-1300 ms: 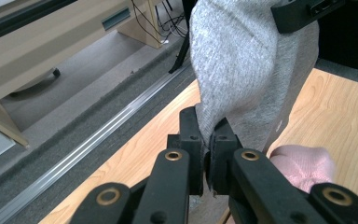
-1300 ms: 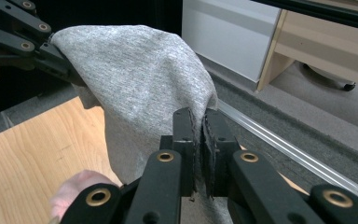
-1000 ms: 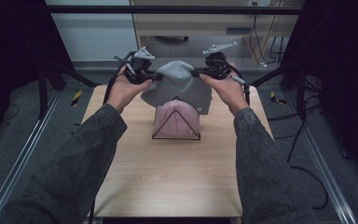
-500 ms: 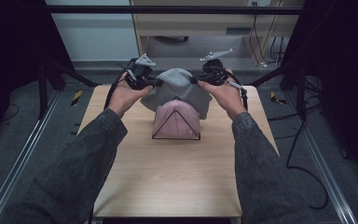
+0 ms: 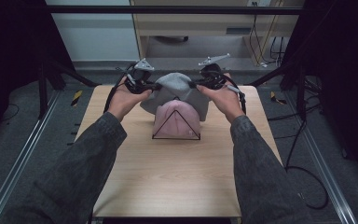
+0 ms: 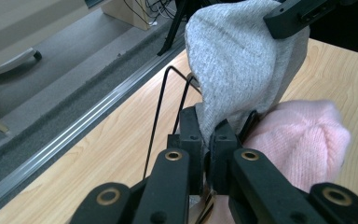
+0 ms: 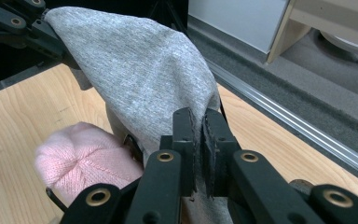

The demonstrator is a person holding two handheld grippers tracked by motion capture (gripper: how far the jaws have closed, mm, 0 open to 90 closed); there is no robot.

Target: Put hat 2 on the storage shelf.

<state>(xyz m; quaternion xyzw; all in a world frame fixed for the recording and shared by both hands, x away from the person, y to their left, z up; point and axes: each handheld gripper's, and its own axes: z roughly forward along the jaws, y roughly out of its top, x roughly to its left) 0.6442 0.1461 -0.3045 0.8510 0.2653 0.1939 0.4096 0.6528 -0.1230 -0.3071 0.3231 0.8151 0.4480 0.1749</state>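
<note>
A grey knit hat (image 5: 175,88) hangs stretched between my two grippers above the far half of the table. My left gripper (image 5: 157,86) is shut on its left edge, and the right gripper (image 5: 193,85) is shut on its right edge. Below it a pink knit hat (image 5: 177,119) sits over a black wire stand (image 5: 176,138). In the left gripper view my jaws (image 6: 207,128) pinch the grey hat (image 6: 233,60), with the pink hat (image 6: 303,140) to the right. In the right gripper view my jaws (image 7: 198,121) clamp the grey hat (image 7: 140,65) over the pink hat (image 7: 84,158).
The wooden table (image 5: 168,186) has bare room in front of the stand. Metal floor rails (image 5: 23,154) run along both sides. A cabinet (image 5: 191,28) stands beyond the far edge, and cables (image 5: 303,140) trail on the floor at the right.
Both grippers and the grey hat have come slightly lower and nearer, closer over the pink hat. Both grips are unchanged.
</note>
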